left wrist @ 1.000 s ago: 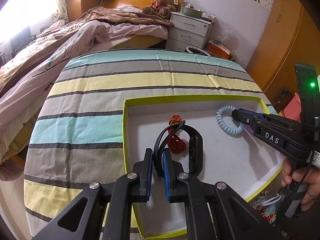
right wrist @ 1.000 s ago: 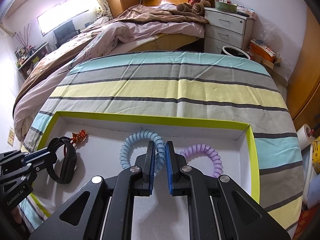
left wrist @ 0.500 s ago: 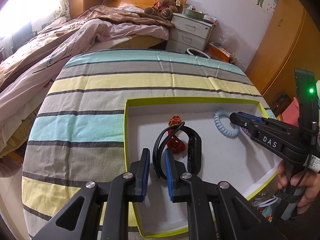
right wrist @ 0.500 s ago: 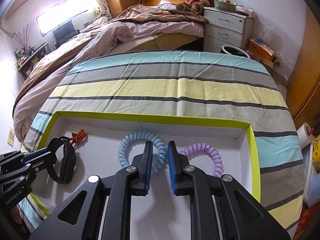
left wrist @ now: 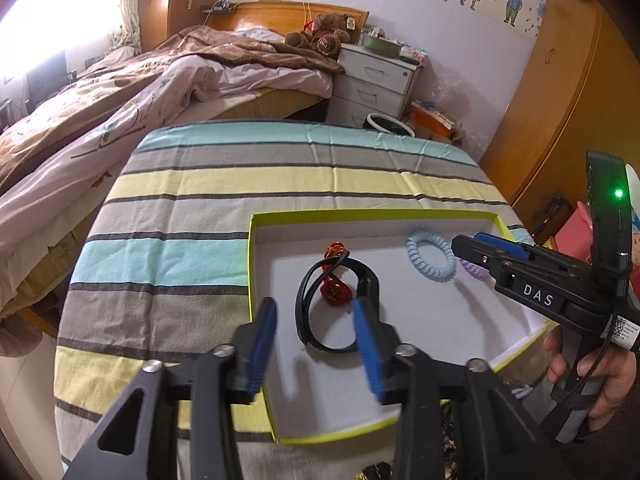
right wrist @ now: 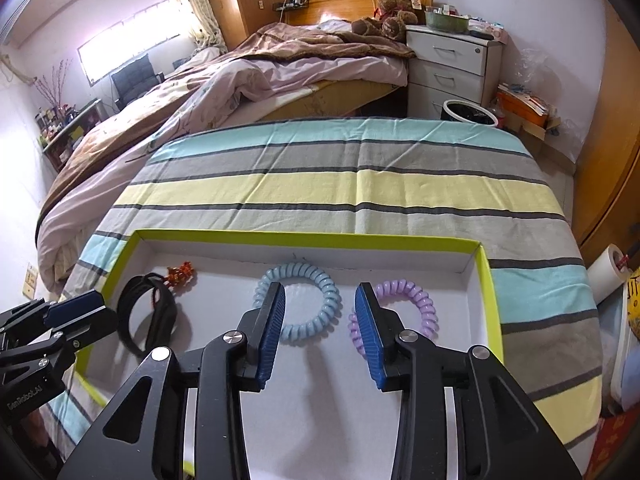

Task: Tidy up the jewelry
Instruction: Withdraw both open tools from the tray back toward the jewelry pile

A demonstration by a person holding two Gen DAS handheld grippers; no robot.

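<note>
A striped cloth (right wrist: 360, 184) is seen under the lime-rimmed white tray (right wrist: 489, 280), where, between wide-spread left gripper (left wrist: 316, 336) and right gripper (right wrist: 320, 328), black band (left wrist: 320, 312), ribbed blue coil (right wrist: 316, 304) and lilac coil (right wrist: 416, 300) lie.

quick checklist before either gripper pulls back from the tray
1. Left gripper open, holding nothing: ok.
2. Right gripper open, holding nothing: ok.
3. Black wristband resting in the white tray: ok.
4. Blue coil bracelet and purple coil bracelet lying apart in the tray: ok.
5. Red beaded charm free of the wristband: cannot tell; they overlap.
</note>
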